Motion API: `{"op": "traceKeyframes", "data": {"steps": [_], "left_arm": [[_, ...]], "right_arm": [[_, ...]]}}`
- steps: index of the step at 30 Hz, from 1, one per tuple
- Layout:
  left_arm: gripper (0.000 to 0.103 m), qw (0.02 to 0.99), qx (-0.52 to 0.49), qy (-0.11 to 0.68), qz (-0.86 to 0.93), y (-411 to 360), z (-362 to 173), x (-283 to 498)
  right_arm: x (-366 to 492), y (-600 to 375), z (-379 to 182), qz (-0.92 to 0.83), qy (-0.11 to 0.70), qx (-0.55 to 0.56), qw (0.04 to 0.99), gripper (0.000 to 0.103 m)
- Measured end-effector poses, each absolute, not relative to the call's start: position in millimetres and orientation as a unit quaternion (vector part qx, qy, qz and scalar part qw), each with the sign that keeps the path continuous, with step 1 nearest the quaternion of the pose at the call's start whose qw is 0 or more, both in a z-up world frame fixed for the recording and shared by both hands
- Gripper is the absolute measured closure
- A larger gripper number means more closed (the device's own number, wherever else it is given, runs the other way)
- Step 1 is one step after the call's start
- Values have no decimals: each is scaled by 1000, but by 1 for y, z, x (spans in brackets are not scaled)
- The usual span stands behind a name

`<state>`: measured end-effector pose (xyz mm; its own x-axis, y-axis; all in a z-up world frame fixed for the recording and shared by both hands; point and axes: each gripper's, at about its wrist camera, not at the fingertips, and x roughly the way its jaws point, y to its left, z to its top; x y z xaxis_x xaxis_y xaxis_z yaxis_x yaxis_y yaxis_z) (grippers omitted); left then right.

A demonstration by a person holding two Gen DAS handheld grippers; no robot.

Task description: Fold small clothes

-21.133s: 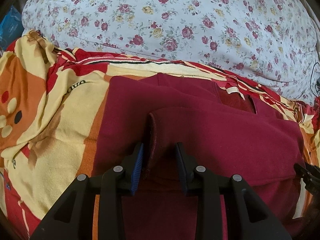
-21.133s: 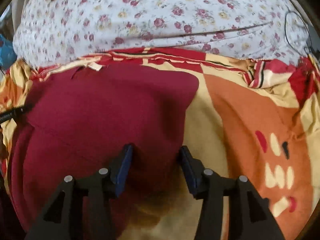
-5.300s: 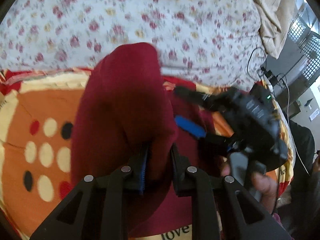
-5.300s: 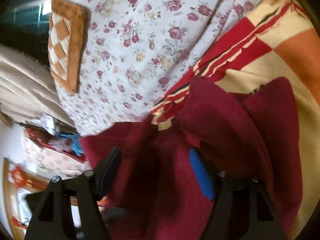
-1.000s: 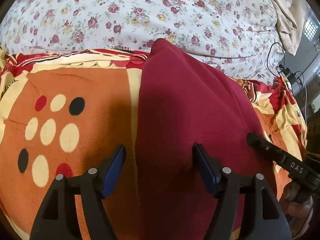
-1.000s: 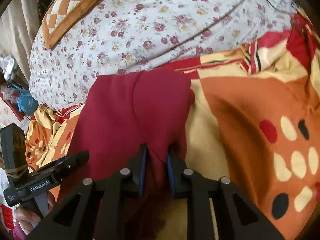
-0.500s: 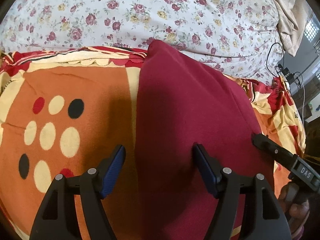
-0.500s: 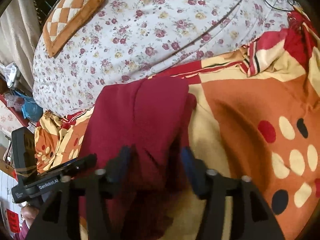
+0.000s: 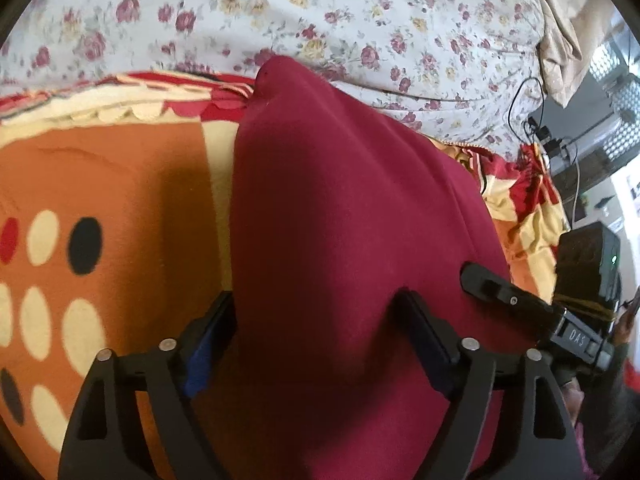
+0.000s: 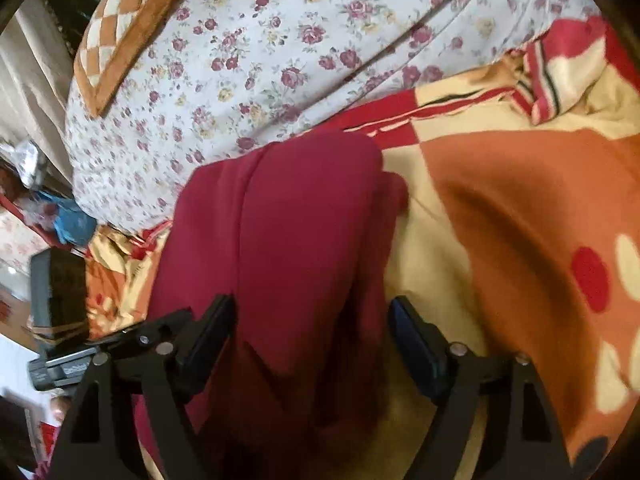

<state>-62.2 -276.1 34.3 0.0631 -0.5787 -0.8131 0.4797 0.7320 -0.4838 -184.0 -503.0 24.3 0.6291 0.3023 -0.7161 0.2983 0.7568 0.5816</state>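
1. Maroon fleece garment [image 9: 340, 220], folded into a narrow strip, lies centre frame in both views on the orange-cream patterned blanket [image 9: 120, 168].
2. Left gripper [image 9: 316, 340] released, jaws straddling the strip's near end; right gripper [image 10: 310, 336] released too (nothing pinched).
3. Step looks like between folds; next needs a re-grip of one end.
4. No containers visible.

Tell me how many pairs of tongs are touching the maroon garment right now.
2. The left tongs stand open around the near edge of the maroon garment; the right tongs stand open around its other near edge. Neither is clamped shut on it.
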Motion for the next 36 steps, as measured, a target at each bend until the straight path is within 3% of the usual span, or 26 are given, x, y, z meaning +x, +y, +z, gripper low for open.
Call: {"op": "traceKeyframes", "data": {"steps": [2,4,6,7,9,16,20,25,36], "left_arm": [[28,728,-38,578,-366,-277,34,-63],[46,731,-26,567,-378,-280,40,-68],[57,741,-13,558,-373,-278,48,-74],[65,744,-11,555,-372,-276,53,-75],[68,743,-18,555,-375,-267,64,-78],[68,761,-21,549,-344,-201,101,-106],[67,771,-17,562,-298,-164,88,-109],[49,772,-56,575,-266,-142,61,-110],[47,840,2,500,-208,-135,93,-141]], "right_arm": [[-181,-501,23,11,424,352,834,23],[-178,-498,24,18,418,358,835,37],[-177,-493,31,16,418,349,839,52],[-178,-490,36,16,419,341,842,54],[-180,-486,50,28,410,342,845,60],[-182,-436,84,90,419,327,842,60],[-174,-398,71,112,441,321,831,58],[-176,-362,55,66,477,222,848,47],[-216,-346,88,11,481,107,870,42]]}}
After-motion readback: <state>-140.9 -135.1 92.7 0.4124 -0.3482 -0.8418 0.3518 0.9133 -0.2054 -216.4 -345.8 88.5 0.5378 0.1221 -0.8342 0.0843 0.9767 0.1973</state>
